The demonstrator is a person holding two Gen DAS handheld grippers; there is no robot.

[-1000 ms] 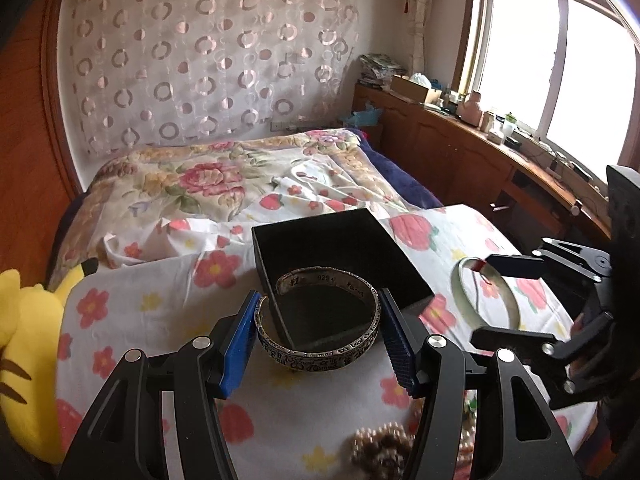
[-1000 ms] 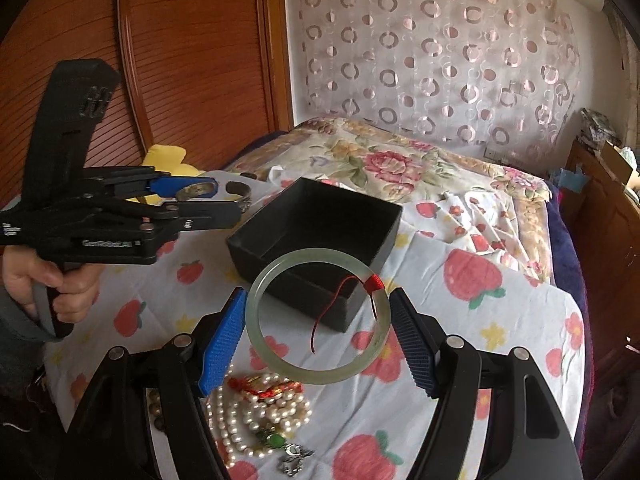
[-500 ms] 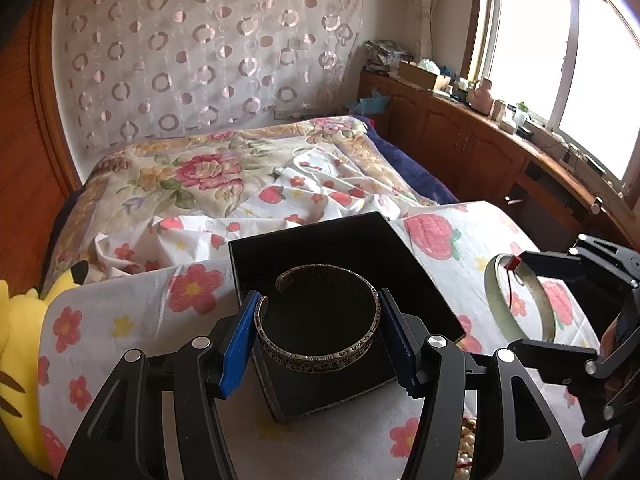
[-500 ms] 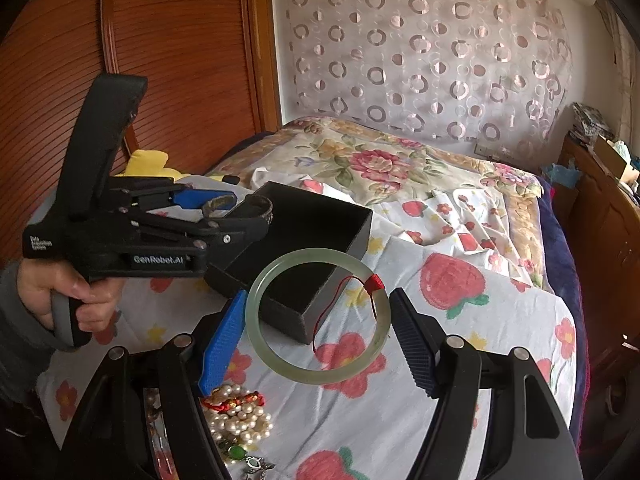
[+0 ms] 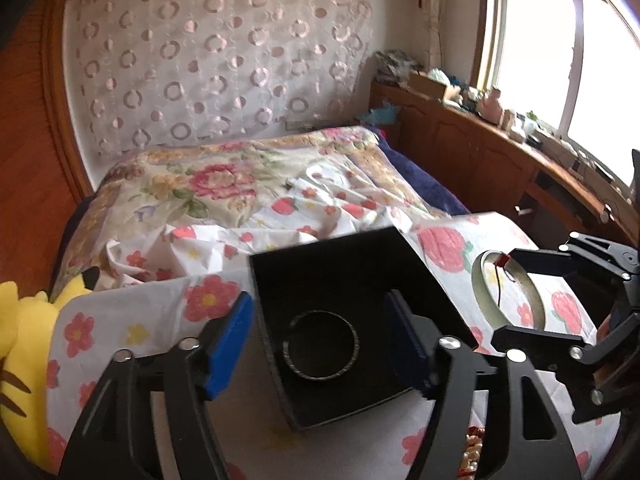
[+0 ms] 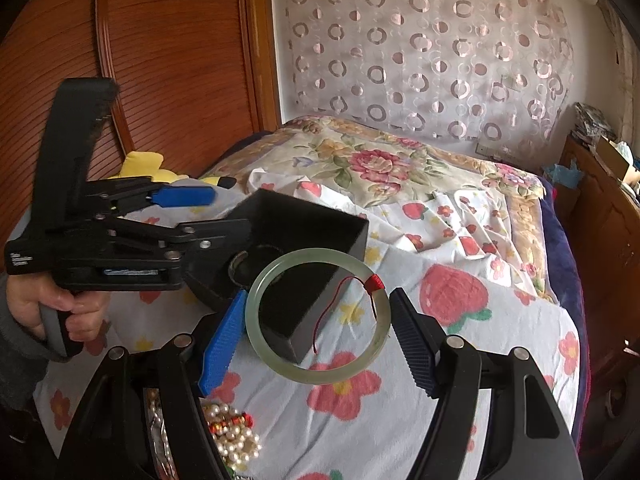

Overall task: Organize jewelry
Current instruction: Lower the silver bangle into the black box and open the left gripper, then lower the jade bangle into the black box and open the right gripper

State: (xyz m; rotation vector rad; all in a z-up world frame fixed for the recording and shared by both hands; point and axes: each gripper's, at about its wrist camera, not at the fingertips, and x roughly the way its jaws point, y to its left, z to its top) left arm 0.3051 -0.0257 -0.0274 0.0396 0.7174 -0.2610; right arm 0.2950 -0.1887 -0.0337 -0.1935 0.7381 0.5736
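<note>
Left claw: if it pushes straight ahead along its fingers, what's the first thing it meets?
Likely the black box: the open left claw straddles it, with the silver bangle lying on the box floor between the fingers. Depth is unclear; it may first meet the floor or far wall.

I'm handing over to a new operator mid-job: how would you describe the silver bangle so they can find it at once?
Start at the bed with the strawberry-print sheet; a black box sits open on it. The silver bangle lies flat on the box floor, below the open left gripper. It is dark, thin, patterned metal, unlike the pale green bangle with red thread held in the right gripper.
</note>
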